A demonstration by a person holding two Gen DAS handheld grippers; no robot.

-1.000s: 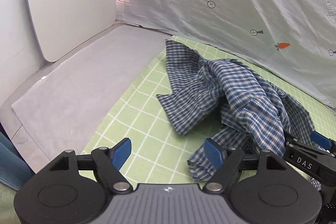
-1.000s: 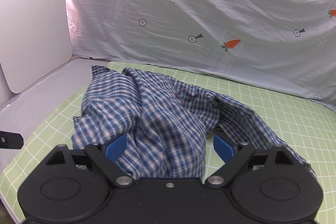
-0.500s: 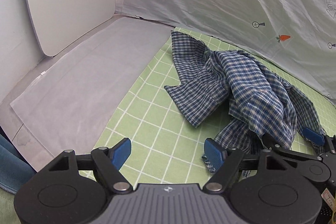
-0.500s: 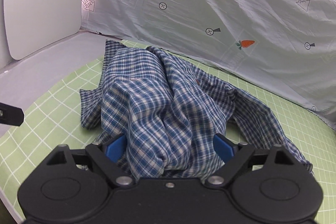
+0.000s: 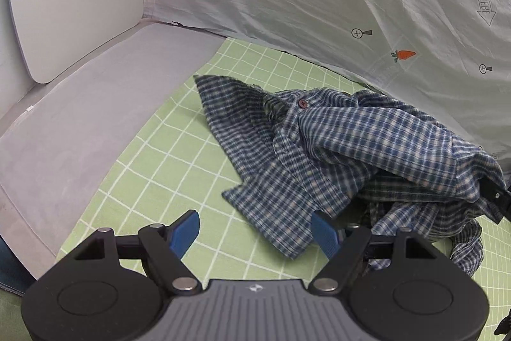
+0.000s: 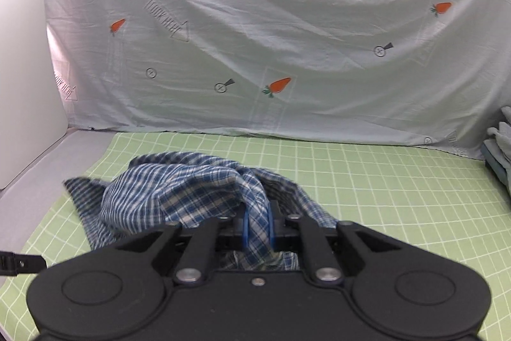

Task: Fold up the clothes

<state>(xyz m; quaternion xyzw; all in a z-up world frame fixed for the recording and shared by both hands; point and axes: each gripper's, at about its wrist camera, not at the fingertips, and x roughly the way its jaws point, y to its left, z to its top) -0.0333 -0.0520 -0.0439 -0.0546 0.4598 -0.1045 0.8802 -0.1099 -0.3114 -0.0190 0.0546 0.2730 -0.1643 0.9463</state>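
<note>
Right wrist view alone shows the right hand-held gripper (image 6: 257, 229) pinching a fold of the plaid shirt (image 6: 191, 190) on the green checked mat (image 6: 367, 181); left wrist view shows the left hand-held gripper (image 5: 255, 234) spread wide above the mat, the shirt's button (image 5: 302, 104) beyond, the printed sheet (image 5: 319, 5) farthest.
</note>
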